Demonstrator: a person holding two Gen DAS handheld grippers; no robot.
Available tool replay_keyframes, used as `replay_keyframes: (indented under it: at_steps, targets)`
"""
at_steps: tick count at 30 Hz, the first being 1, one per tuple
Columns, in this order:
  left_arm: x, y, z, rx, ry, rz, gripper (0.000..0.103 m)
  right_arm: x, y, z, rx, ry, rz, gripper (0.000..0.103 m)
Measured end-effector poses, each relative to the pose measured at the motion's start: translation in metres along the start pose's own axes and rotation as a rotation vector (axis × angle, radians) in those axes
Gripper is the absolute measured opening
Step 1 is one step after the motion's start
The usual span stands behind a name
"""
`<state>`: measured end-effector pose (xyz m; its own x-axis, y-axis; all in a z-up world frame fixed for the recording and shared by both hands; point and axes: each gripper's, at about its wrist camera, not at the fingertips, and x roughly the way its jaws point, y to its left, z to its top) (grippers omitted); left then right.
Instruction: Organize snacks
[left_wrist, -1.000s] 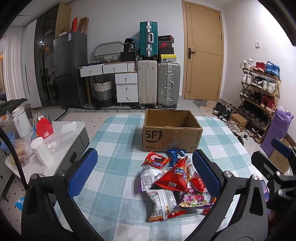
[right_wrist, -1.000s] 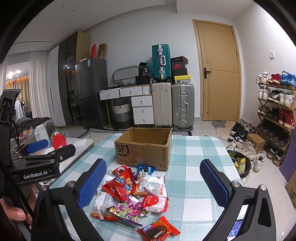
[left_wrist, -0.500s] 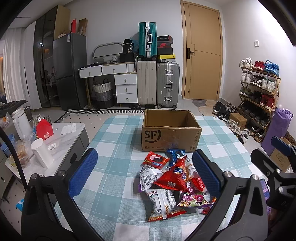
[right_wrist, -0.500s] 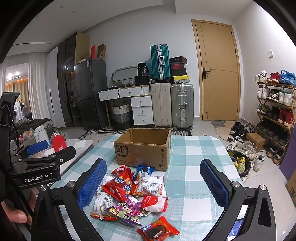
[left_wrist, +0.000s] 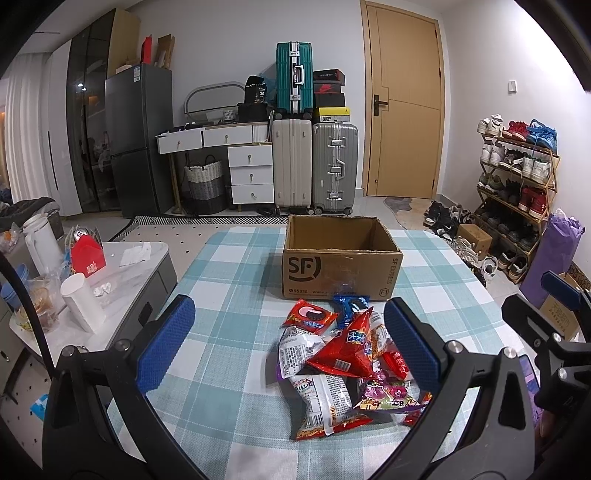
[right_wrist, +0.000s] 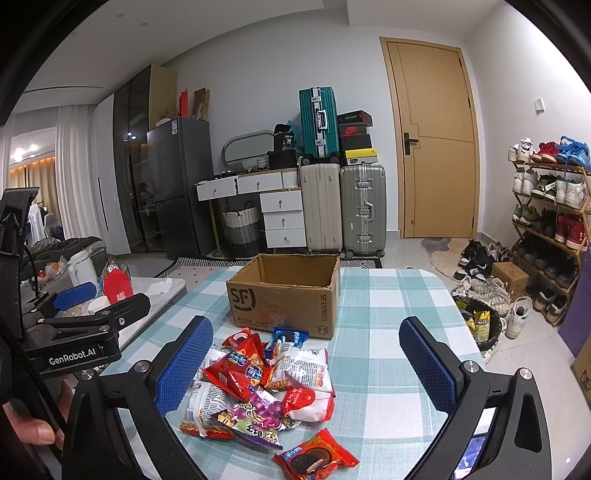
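The snack pile (left_wrist: 343, 365) lay on the checked surface (left_wrist: 229, 266), just in front of the cardboard box (left_wrist: 340, 266). The box stood open on top, and no snack could be seen inside it. In the pile, a red triangular bag (left_wrist: 347, 350) leaned on top of a white noodle packet (left_wrist: 317, 398). A red cookie packet (left_wrist: 308, 319) and a blue cookie packet (left_wrist: 351, 306) lay nearest to the box, the blue one almost touching its front wall. In the right wrist view one more red cookie packet (right_wrist: 316, 459) lay alone on the side of the pile away from the box.

Behind the box, on the floor, stood two suitcases (left_wrist: 314, 170) and a white drawer unit (left_wrist: 251, 173). To the left of the box was a low side table (left_wrist: 125, 273) with a white jug (left_wrist: 42, 240) and a red carton (left_wrist: 88, 254). To the right of the box, a shoe rack (left_wrist: 517, 177) stood at the wall.

The left gripper (left_wrist: 288, 332) hovered above the surface with its jaws wide apart, holding nothing; the pile showed between its blue pads (left_wrist: 166, 339). The right gripper (right_wrist: 306, 362) hovered to the right of it, also spread open and empty, pointing toward the box. At the lower left edge of the right wrist view, a hand (right_wrist: 27, 428) held the handle of the left gripper.
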<state>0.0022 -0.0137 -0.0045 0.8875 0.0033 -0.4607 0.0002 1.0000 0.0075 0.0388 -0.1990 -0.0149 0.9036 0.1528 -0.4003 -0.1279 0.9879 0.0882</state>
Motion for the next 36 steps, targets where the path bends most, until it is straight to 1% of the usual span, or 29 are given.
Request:
replay_keyframes:
  at_steps: [11, 17, 23, 30, 36]
  targets:
    - [0.0, -0.001, 0.0, -0.001, 0.001, 0.0, 0.102, 0.001, -0.001, -0.004, 0.002, 0.007, 0.002, 0.103]
    - [0.009, -0.003, -0.01, 0.002, 0.018, -0.011, 0.102, 0.007, -0.002, -0.012, 0.006, 0.027, 0.009, 0.103]
    - [0.027, 0.004, -0.016, -0.01, 0.048, -0.03, 0.102, 0.024, -0.003, -0.021, 0.014, 0.089, 0.022, 0.103]
    - [0.053, 0.012, -0.024, -0.008, 0.085, 0.0, 0.102, 0.046, -0.002, -0.048, 0.011, 0.191, 0.051, 0.103]
    - [0.072, 0.017, -0.024, -0.018, 0.1, 0.011, 0.102, 0.064, -0.005, -0.072, 0.038, 0.277, 0.097, 0.103]
